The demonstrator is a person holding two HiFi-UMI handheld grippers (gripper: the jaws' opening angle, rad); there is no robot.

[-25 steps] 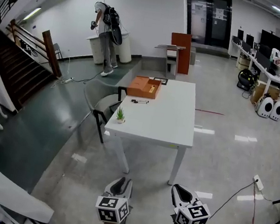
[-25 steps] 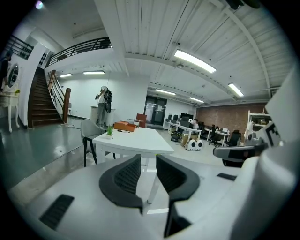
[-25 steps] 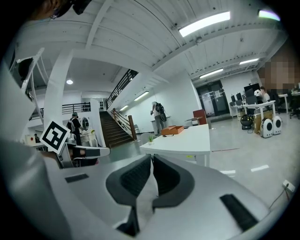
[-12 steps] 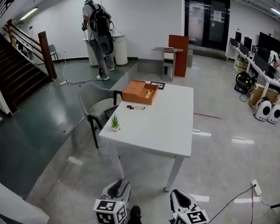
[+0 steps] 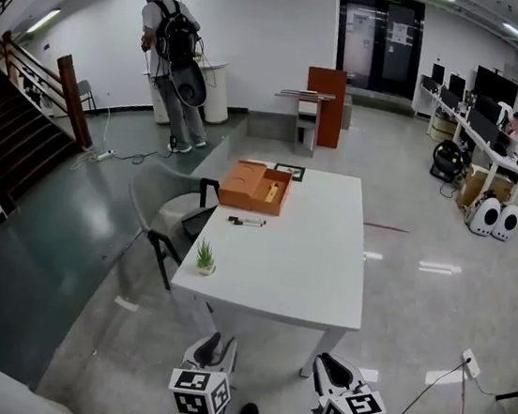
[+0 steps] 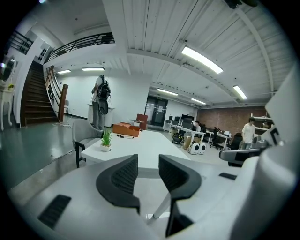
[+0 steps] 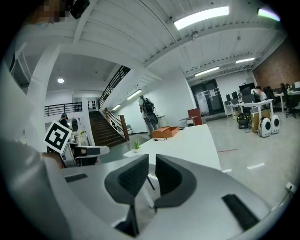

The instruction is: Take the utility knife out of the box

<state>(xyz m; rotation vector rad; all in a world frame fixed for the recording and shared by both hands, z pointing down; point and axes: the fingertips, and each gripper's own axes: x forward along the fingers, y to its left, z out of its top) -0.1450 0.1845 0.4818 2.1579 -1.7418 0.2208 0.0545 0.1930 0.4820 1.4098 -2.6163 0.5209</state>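
Left gripper (image 6: pixel 148 163): jaws apart by a moderate gap, just been opening, nothing between them but bare air and a far-off stretch of the white table (image 5: pixel 309 255). Touching nothing, holding nothing.

Right gripper (image 7: pixel 151 161): jaws drawn close, only a narrow slit showing between the ribbed pads. Nothing in the slit, nothing held or touched.

Both held low and side by side at the bottom of the head view, pointing towards the table's near end and well apart from it, above the floor.

Orange box (image 5: pixel 248 183): lying open at the table's far left corner. Inside its right-hand part, a small yellow thing (image 5: pixel 272 192) – likely the utility knife, though too small to tell for sure. Not taken out, well away from either gripper.

Just in front of the box, on the tabletop: a thin dark pen-like thing (image 5: pixel 248 221). At the near left corner, a little potted plant (image 5: pixel 205 259). Beside the table's left edge, a grey chair (image 5: pixel 175 211). Further back, by the white wall, a person with a backpack (image 5: pixel 173 53) – standing, turned away.
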